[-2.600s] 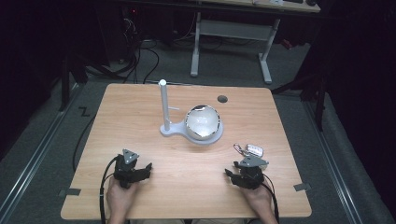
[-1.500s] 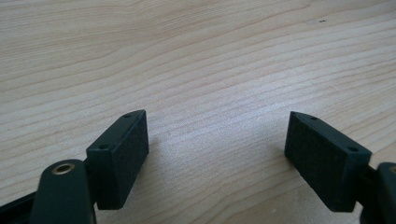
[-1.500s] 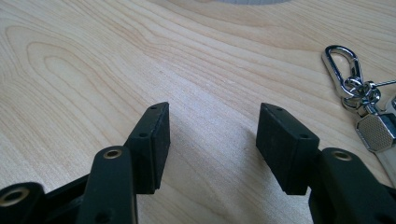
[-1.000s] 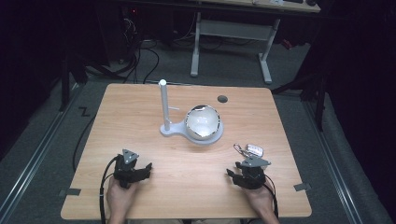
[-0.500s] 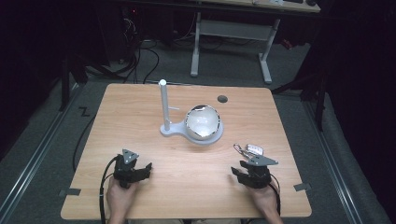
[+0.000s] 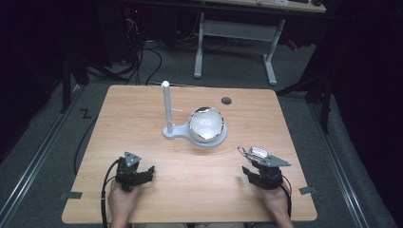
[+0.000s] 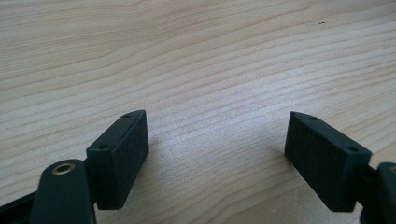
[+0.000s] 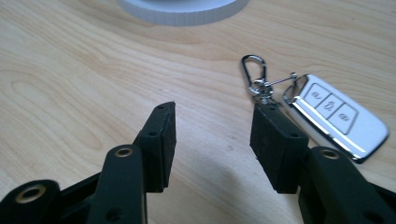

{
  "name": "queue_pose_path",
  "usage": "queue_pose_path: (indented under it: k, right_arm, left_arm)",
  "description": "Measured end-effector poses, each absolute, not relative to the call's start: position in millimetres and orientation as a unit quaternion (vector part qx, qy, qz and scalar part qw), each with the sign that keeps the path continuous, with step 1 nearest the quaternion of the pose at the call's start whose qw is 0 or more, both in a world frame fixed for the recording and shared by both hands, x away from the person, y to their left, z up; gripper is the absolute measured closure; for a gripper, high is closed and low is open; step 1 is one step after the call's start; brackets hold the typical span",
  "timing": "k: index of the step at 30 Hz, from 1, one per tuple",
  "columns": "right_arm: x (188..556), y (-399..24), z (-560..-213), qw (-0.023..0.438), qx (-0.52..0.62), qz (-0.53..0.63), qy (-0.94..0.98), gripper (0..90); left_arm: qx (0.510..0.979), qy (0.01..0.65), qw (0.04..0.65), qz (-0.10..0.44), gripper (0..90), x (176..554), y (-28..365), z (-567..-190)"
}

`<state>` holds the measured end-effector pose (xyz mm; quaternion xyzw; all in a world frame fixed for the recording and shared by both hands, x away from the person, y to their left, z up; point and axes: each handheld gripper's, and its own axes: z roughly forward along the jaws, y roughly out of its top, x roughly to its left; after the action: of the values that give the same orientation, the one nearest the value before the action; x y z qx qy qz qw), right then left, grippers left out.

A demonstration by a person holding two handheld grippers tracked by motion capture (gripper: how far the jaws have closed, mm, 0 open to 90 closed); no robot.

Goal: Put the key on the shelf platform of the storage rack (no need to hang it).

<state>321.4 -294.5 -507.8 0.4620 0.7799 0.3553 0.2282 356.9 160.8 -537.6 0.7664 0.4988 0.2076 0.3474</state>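
Silver key fob (image 8: 337, 115) is lying just right of my right tongs (image 8: 212, 140), long axis angling away; both tongs gaping, gripping nothing.

table (image 6: 142, 118) | white stand (image 6: 167, 111) | glossy ball (image 6: 206, 124) | key fob (image 8: 336, 114)

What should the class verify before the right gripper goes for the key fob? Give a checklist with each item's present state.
1. Right gripper open, holding nothing: ok.
2. Key fob lying flat on the table, nothing on top: ok.
3. Fob between the jaws: not ok; it lies beside the jaw nearer it.
4. Carabiner joined to the fob's ring: ok.
5. Left gripper open, over bare wood: ok.
6. White stand and bowl apart from the fob: ok.
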Motion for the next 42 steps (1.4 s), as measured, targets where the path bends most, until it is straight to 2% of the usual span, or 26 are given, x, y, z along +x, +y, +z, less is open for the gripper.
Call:
queue_pose_path:
  k: [18, 37, 42]
  right_arm:
    - [339, -324, -500, 0.235, 0.497, 0.356, 0.756, 51.4]
    - [354, -333, -513, 0.213, 0.525, 0.338, 0.751, 51.3]
    - [355, -331, -516, 0.205, 0.524, 0.333, 0.756, 54.2]
  left_arm:
    - [0.766, 0.499, 0.347, 0.209, 22.0, 357, 160, -538]
    - [0.767, 0.498, 0.346, 0.209, 22.0, 357, 160, -538]
    - [0.766, 0.499, 0.347, 0.208, 22.0, 357, 161, -538]
